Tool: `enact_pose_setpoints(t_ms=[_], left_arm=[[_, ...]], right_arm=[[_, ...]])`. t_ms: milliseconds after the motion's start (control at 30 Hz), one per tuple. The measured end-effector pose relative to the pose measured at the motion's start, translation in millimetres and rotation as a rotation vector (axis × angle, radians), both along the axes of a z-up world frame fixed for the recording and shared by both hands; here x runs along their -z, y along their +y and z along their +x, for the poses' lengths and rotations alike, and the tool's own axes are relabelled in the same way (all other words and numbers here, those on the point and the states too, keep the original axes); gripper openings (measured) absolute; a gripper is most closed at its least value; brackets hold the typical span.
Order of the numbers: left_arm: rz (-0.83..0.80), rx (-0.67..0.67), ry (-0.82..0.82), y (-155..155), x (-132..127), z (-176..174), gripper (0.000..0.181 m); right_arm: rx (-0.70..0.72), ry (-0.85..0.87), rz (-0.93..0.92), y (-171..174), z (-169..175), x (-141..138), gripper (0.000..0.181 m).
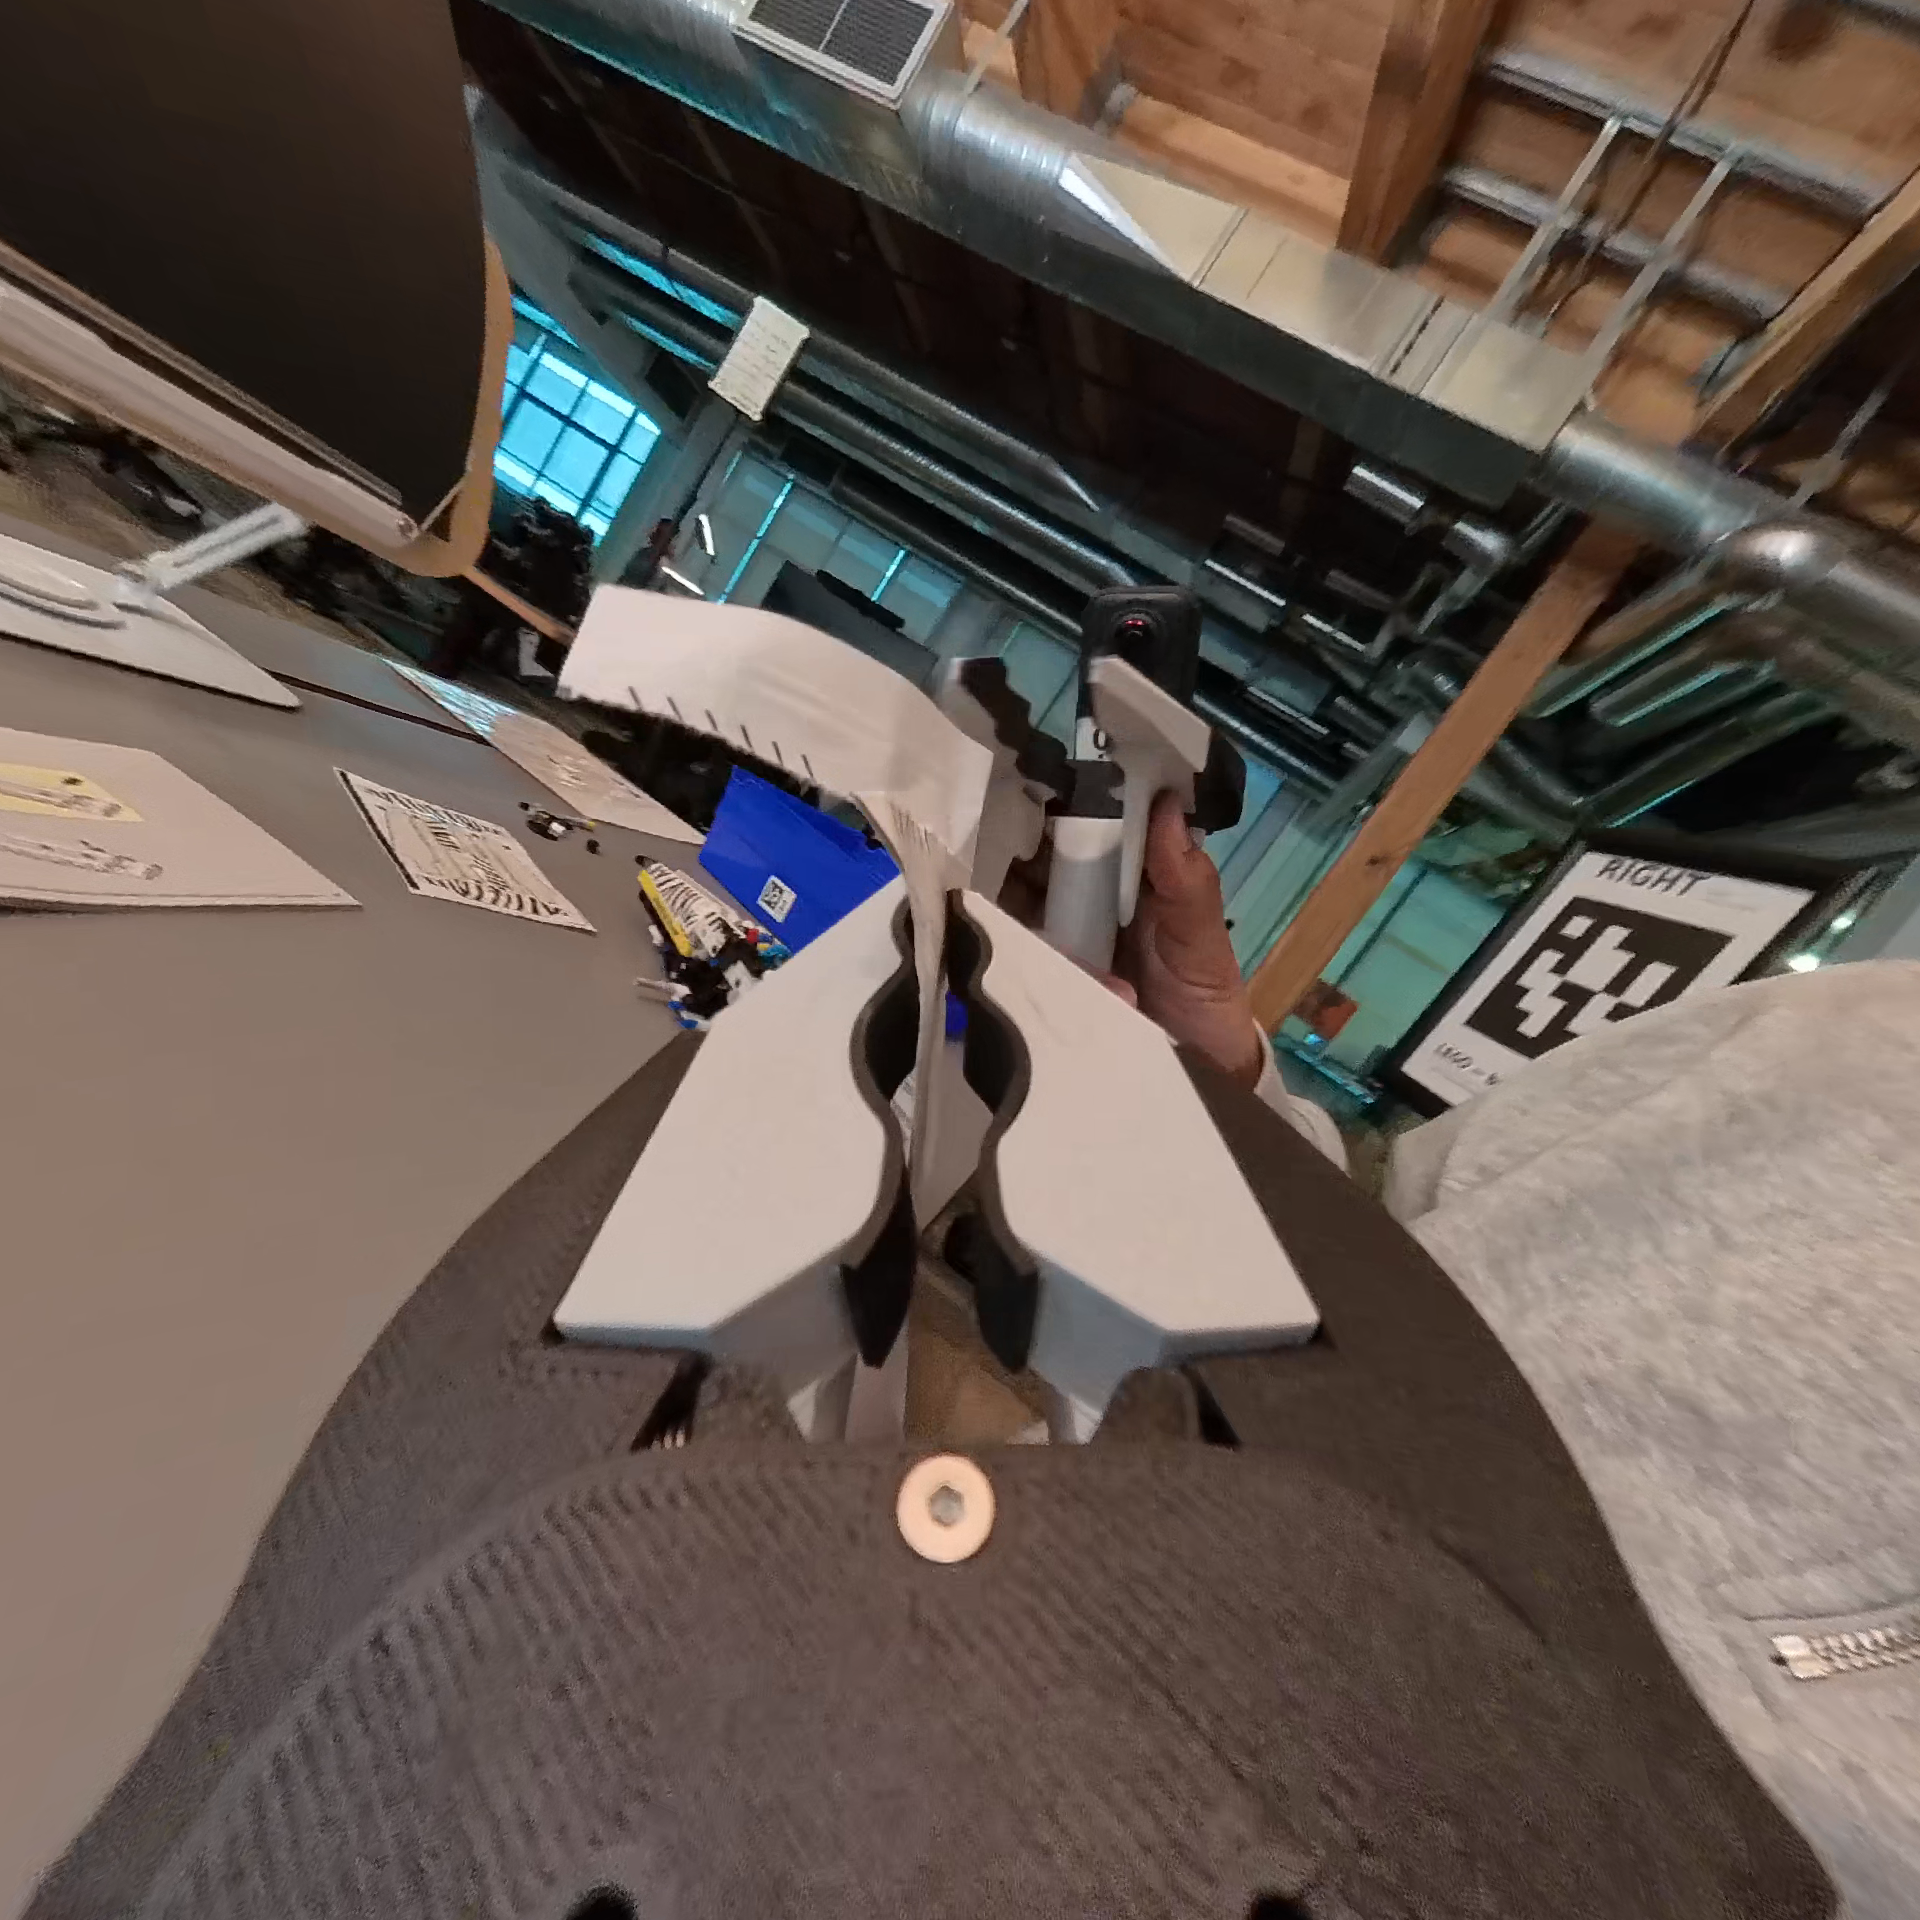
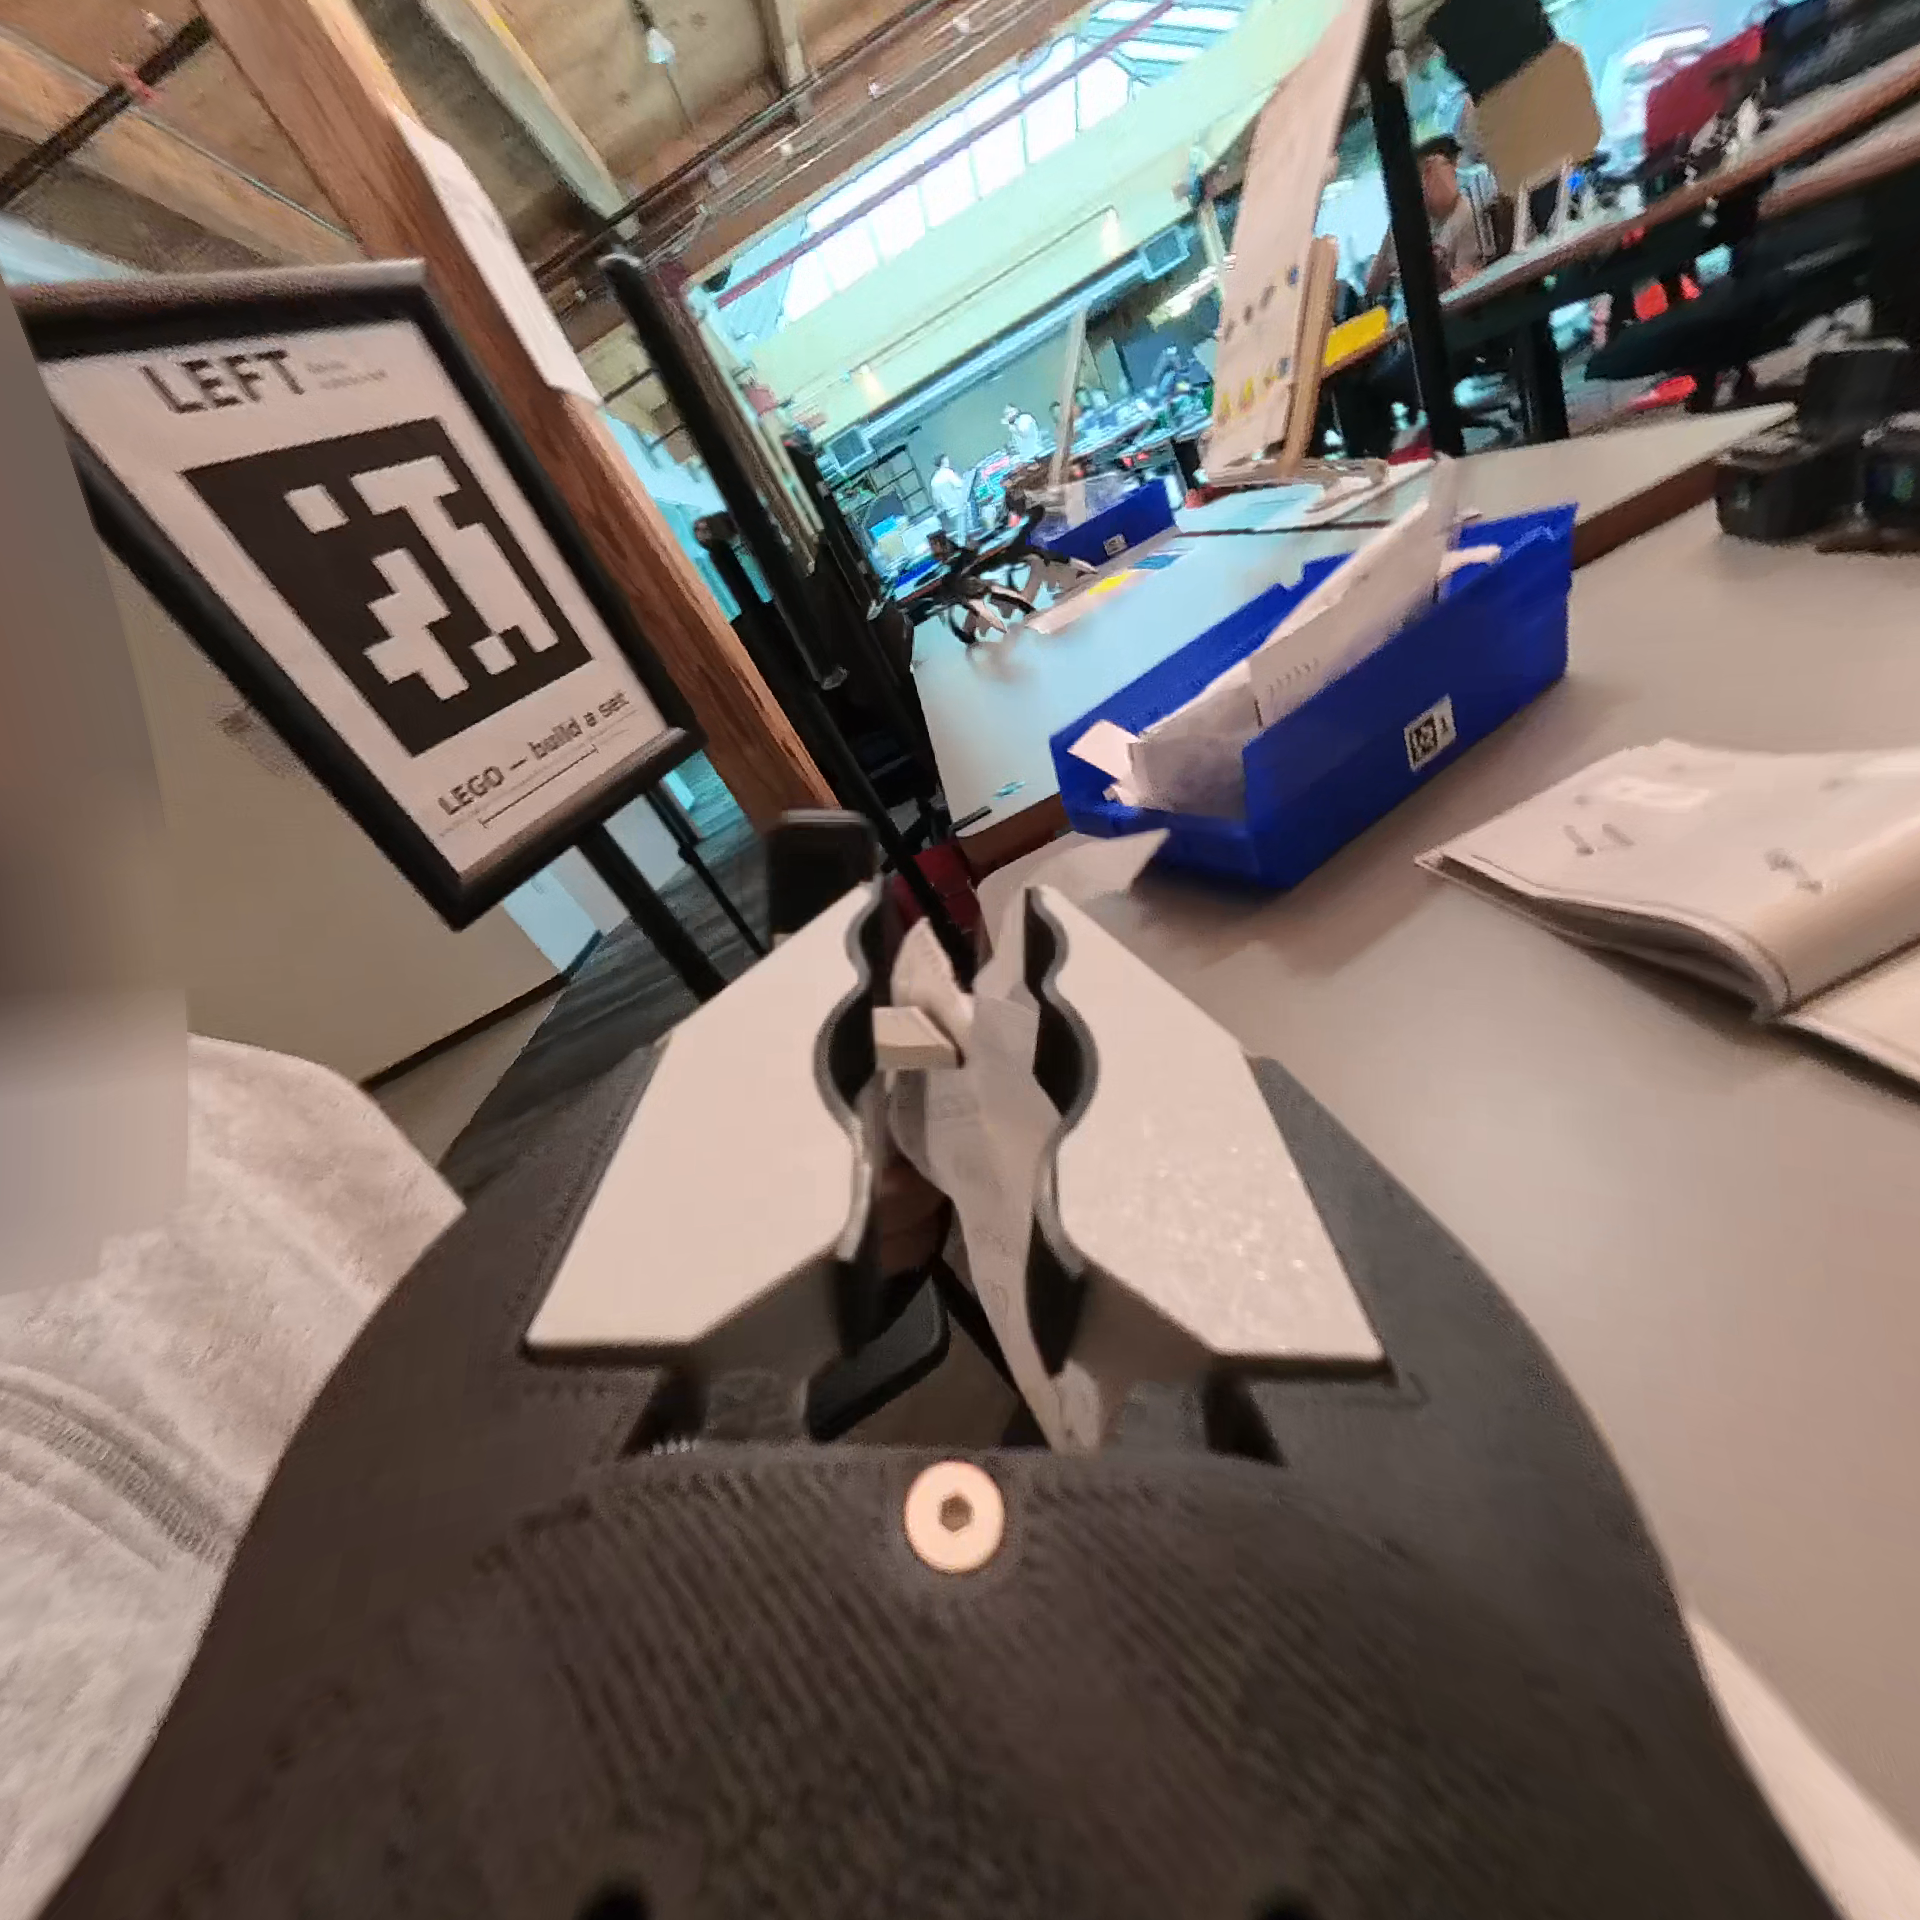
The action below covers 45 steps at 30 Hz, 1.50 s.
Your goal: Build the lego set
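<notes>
Holding a paper bag [image 1: 769, 675] in both clenched jaws, we have a loose brick pile [image 1: 707, 935] left unbuilt on the counter [image 1: 260, 1091].

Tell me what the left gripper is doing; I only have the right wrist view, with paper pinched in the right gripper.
Observer: The left gripper is shut on a white paper bag, whose serrated top flares above the jaws.
Operator: Are any bricks out yet?
Observer: Yes, a small pile of Lego pieces lies on the table beside the blue bin.
Operator: Anything left of the pile?
Observer: A black-and-white patterned sheet, flat on the table.
</notes>
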State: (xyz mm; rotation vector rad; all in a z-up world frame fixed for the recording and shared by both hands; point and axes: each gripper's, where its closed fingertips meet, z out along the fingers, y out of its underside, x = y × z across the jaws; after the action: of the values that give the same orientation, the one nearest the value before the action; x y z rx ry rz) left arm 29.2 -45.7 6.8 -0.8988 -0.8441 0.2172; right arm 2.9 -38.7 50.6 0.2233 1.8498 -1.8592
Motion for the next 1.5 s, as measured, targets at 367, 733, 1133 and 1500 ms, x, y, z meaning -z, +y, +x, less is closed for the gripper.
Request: enact_pose_setpoints(t_ms=[367, 733, 1133, 1500], left_arm=[[0.110, 0.046, -0.001, -17.9, 6.3, 0.4, 0.000], [0.306, 0.125, 0.092, -33.6, -5.6, 10.3, 0.000], [0.362, 0.007, 0.034, -60.8, -5.5, 5.2, 0.023], [-0.355, -0.026, 0.076, 30.8, -59.8, 6.0, 0.045]], right_arm=[[0.275, 0.325, 0.195, 44.2, -43.3, 18.3, 0.052], [0.231, 0.083, 0.075, 71.3, -44.5, 36.0, 0.065], [0.184, 0.145, -0.003, 82.1, -28.2, 30.0, 0.000], [-0.011, 0.360, 0.208, 86.7, -9.5, 34.9, 0.000]])
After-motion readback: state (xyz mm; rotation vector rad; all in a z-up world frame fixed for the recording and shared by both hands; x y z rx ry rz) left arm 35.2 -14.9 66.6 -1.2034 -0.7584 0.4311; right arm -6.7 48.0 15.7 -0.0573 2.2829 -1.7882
